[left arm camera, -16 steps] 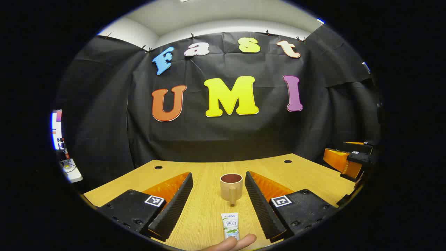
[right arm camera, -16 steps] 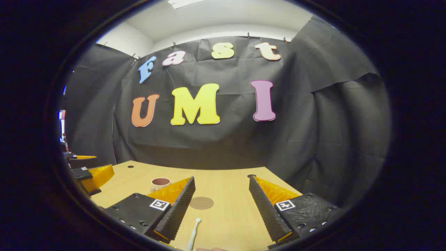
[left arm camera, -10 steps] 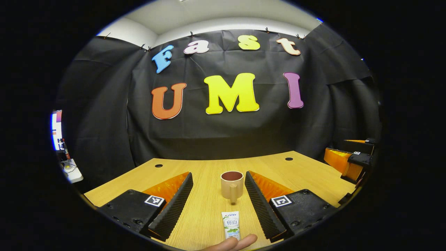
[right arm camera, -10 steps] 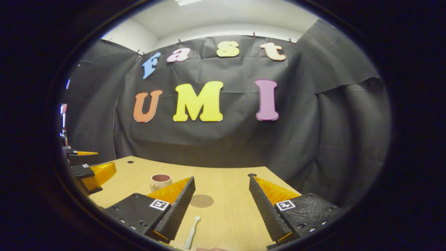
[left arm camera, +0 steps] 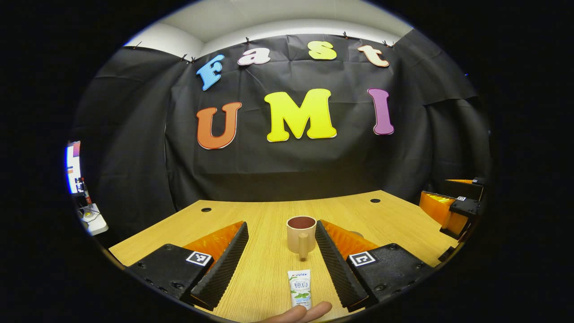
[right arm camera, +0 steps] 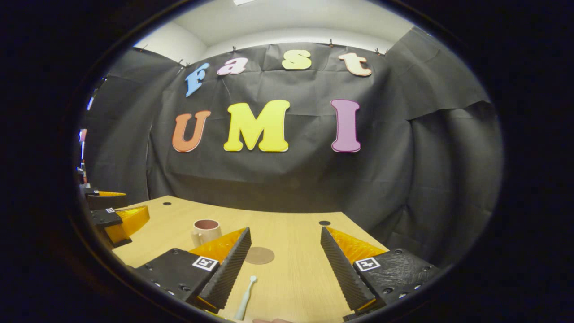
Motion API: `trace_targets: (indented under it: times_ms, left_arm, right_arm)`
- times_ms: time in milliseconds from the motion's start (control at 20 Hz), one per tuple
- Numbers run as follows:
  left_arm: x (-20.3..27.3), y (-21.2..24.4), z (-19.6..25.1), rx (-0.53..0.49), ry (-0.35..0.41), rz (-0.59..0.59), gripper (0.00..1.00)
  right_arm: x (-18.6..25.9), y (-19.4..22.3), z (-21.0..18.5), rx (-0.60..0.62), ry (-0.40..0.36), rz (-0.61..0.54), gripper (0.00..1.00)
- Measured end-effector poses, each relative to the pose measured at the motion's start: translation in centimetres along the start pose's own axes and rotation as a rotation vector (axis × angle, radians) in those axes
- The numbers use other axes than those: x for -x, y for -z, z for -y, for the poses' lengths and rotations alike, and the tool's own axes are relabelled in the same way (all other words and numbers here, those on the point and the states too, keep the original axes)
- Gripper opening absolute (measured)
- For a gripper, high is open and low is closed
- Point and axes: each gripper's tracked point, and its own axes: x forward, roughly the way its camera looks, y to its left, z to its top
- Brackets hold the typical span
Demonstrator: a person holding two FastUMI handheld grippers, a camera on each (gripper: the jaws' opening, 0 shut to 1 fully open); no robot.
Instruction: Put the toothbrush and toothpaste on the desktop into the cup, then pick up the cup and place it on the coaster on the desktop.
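Both tools spread over the table; toothpaste and toothbrush lying flat, cup standing off the coaster.

The left tool (left arm camera: 280,264) is hovering with fingers spread, holding nothing; the toothpaste (left arm camera: 300,288) is lying between them at the near edge, the cup (left arm camera: 301,233) standing just beyond, handle facing near. The right tool (right arm camera: 284,269) is likewise spread and holding nothing, with the toothbrush (right arm camera: 245,299) lying near its left finger and the coaster (right arm camera: 259,255) farther off, bare. The tube is probably light and soft: pinch across its flat body. The brush is likely light, stiff, thin: grip mid-handle.
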Motion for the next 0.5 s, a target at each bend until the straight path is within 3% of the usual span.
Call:
trace_targets:
  times_ms: [500]
  left_arm:
    - [-0.9, 1.6, -0.2, -0.003, -0.019, -0.055, 0.95]
  right_arm:
    - [-0.2, 0.3, 0.2, 0.001, 0.009, -0.006, 0.96]
